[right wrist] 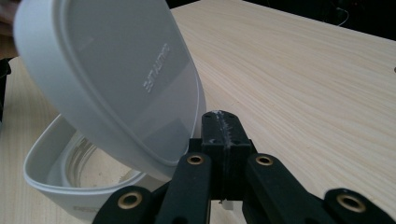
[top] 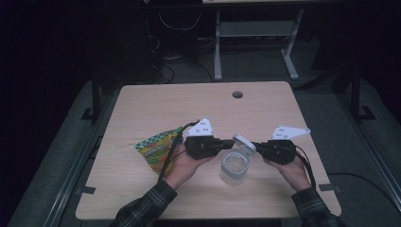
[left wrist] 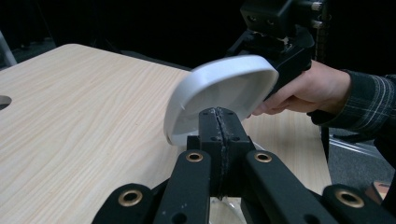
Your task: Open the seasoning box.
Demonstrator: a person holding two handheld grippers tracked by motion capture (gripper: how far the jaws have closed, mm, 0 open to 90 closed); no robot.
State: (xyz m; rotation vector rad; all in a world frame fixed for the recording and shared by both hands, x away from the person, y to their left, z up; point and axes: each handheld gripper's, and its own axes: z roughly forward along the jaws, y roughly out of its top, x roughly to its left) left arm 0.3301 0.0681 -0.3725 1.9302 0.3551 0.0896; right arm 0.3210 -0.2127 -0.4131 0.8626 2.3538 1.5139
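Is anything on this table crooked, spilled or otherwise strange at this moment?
Only the white lid stands out: it is tilted steeply above the open clear container, not seated on it. Nothing looks spilled. The snack bag lies flat at the left, and no damage is visible.

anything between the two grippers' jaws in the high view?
Yes: the white lid, tilted up over the clear container, sits between the left gripper and the right gripper in the high view.

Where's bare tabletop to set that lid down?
Free: the far half of the table, from the cable hole toward the grippers, and the near strip between the forearms. Crowded: the centre, where both grippers meet at the lid over the clear container, and beside the snack pouch.
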